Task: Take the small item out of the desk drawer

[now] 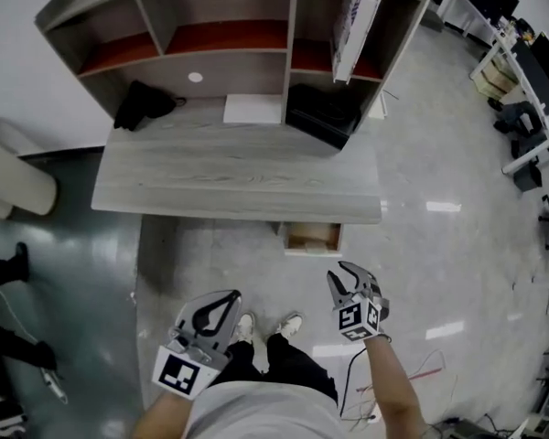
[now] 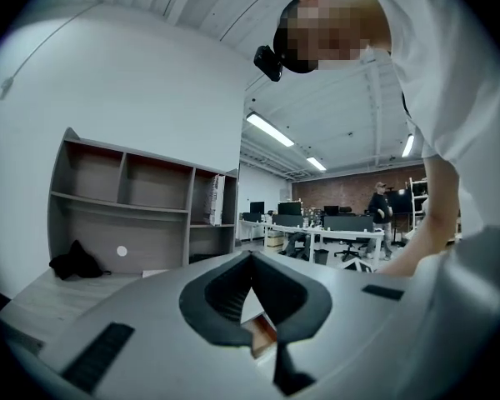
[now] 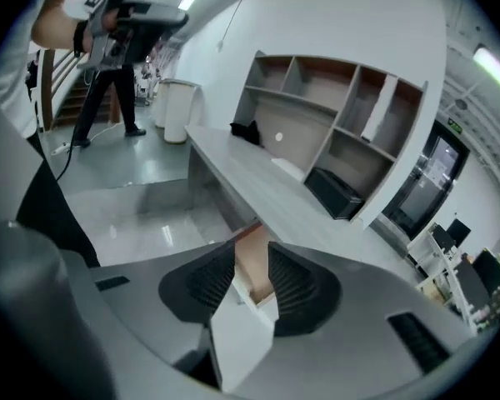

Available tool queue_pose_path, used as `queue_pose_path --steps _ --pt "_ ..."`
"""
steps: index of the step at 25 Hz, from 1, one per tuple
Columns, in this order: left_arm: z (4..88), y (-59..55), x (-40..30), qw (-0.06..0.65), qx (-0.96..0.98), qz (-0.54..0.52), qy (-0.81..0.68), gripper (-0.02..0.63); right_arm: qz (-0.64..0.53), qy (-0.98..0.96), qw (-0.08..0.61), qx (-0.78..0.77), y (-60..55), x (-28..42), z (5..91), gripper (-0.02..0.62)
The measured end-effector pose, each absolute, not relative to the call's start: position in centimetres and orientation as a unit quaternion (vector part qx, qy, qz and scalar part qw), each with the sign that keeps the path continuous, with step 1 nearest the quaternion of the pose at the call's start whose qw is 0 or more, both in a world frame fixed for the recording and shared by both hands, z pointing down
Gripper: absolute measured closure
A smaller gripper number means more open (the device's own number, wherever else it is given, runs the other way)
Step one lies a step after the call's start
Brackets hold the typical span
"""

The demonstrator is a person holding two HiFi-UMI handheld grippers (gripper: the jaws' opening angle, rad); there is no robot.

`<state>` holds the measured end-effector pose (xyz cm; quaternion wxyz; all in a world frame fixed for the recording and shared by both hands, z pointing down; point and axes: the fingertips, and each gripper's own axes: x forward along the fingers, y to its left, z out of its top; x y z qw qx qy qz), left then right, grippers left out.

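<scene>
The desk drawer (image 1: pixel 312 237) hangs open a little under the grey desk top (image 1: pixel 238 176), right of centre; its wooden inside shows, but I can make out no small item in it. My right gripper (image 1: pixel 349 278) hovers just in front of and below the drawer, open, with nothing between its pads. In the right gripper view the drawer's white front (image 3: pixel 243 332) and wooden inside show through the gap of that gripper (image 3: pixel 252 252). My left gripper (image 1: pixel 227 302) is held lower left, near my feet, shut and empty; the left gripper view shows its tips (image 2: pixel 250 261) meeting.
A shelf hutch (image 1: pixel 293 35) stands on the desk with a black bag (image 1: pixel 145 103), a white sheet (image 1: pixel 252 108) and a black box (image 1: pixel 322 112) beneath it. A white bin (image 1: pixel 14 181) and another person's legs (image 1: pixel 9 337) are at left. Cables (image 1: pixel 384 382) lie at lower right.
</scene>
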<state>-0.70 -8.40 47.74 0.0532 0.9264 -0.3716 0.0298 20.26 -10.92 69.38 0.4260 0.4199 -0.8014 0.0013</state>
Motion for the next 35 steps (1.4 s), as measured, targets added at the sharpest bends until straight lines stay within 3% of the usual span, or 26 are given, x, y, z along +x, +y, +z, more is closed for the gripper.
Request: queue_pose_path --steps 6,19,31,33,35 --pt "49.6 -7.5 -2.2 0.071 0.908 0.056 -0.409 0.591 0.018 -0.797 0.505 0.33 -12.5 19.7 78.7 0.411" --pt "53.2 -5.8 -5.7 0.106 0.866 0.101 -0.478 0.591 0.017 -0.777 0.589 0.222 -15.5 19.2 89.1 0.359" --pt "54.6 -5.0 -7.0 0.119 0.858 0.109 -0.487 0.591 0.021 -0.757 0.631 0.165 -15.3 18.9 92.4 0.36" --pt "54.7 -5.0 -7.1 0.12 0.859 0.108 -0.486 0.591 0.031 -0.757 0.631 0.169 -15.3 19.1 92.4 0.38" --pt "54.7 -5.1 -7.1 0.121 0.86 0.107 -0.484 0.591 0.034 -0.755 0.631 0.176 -15.4 19.3 92.3 0.447"
